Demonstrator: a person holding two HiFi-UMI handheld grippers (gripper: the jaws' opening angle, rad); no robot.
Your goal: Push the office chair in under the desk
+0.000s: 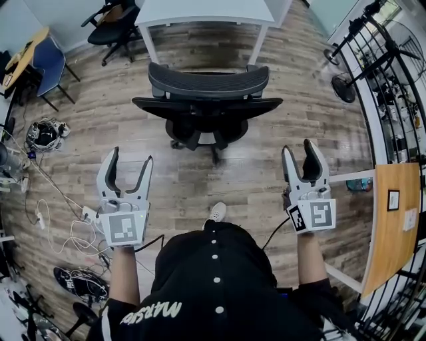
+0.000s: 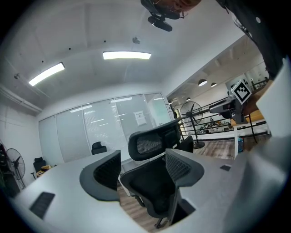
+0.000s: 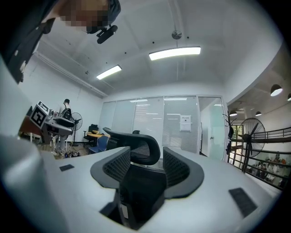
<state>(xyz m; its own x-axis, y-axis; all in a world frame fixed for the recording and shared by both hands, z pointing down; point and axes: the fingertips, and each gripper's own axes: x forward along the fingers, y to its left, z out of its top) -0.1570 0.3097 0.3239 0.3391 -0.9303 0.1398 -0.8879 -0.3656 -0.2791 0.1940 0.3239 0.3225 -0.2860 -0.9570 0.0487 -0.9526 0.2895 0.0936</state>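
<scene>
Both empty, jaws spread: left gripper [image 1: 130,157] and right gripper [image 1: 298,149] are near the chair [image 1: 208,110] but not touching it. It stands ahead of you, back toward you, short of the desk [image 1: 206,12]. Press one gripper on each side of the backrest [image 1: 208,83]. Push evenly and straight so it won't swivel into a desk leg [image 1: 150,45].

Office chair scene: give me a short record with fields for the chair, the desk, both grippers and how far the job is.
office chair: black, back facing the person, in front of the desk
desk: white, beyond the chair
left gripper: fingers apart, empty, short of the chair
right gripper: fingers apart, empty, short of the chair
progress: chair not yet pushed in
</scene>
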